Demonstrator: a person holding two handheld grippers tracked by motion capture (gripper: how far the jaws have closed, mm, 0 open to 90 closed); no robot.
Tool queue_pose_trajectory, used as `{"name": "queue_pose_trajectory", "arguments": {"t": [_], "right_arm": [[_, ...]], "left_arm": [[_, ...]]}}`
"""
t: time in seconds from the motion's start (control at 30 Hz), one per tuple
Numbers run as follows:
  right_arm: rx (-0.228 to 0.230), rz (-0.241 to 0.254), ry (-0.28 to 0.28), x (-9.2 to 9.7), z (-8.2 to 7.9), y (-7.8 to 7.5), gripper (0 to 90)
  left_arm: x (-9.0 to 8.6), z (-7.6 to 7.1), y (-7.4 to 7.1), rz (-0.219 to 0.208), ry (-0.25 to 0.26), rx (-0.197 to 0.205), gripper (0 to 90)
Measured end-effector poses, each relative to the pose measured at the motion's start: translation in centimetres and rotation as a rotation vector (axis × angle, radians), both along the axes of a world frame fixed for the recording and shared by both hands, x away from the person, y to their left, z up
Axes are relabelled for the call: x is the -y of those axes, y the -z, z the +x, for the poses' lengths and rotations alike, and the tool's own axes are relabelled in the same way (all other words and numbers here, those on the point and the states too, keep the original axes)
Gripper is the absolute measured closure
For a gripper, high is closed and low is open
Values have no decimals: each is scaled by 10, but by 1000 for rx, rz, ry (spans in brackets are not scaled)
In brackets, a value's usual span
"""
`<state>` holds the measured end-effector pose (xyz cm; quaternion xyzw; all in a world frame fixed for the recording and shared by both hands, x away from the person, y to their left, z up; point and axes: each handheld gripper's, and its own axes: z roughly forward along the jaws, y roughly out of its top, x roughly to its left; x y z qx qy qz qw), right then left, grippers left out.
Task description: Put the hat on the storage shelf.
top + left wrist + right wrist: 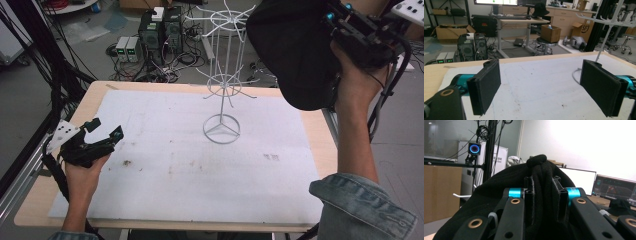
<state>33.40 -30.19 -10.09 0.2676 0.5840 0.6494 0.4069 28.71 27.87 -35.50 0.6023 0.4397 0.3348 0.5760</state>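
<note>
Right gripper was clamped on a fold of a black fabric hat, held high over the table's far right corner, likely so the hat hung free above the white wire rack with its 2 tiers of hooks. Left gripper rested low at the white mat's left edge, jaws wide and empty, well clear of the rack.

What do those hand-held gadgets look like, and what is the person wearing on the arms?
Each is a black frame. The left gripper carries a grey three-cornered plate with dark dots. Its fingers are flat black padded rectangles on turquoise mounts. The right gripper has brass-ringed holes, and black cable trails from it. The sleeves are blue denim.
</note>
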Motion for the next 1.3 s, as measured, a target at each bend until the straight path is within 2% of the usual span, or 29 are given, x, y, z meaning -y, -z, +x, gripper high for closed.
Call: {"name": "queue_pose_trajectory", "arguments": {"t": [0.3,0.33,0.53,0.6,0.73,0.8,0.9,1.1,1.3], "right_arm": [[-35,1,-13,-5,9,16,752],[-45,-12,-12,-7,10,20,751],[-46,-21,-17,-8,10,29,747],[-70,-22,-13,-9,11,38,745],[-79,-21,-13,-8,12,51,743],[-99,-31,-15,-8,14,56,741],[-96,-29,-14,-9,14,62,742],[-121,-25,-19,-13,17,80,735],[-142,-17,-15,-14,20,91,726]], "left_arm": [[0,-1,-1,-1,0,4,171],[0,-1,-1,1,-1,3,171],[2,0,-1,2,4,4,171],[2,-1,-1,3,5,3,171],[3,-1,-1,2,3,5,171],[3,-1,-1,5,5,4,171],[3,0,-1,7,5,3,171],[2,-1,-1,3,3,3,171],[2,-1,-2,3,5,5,171]]}}
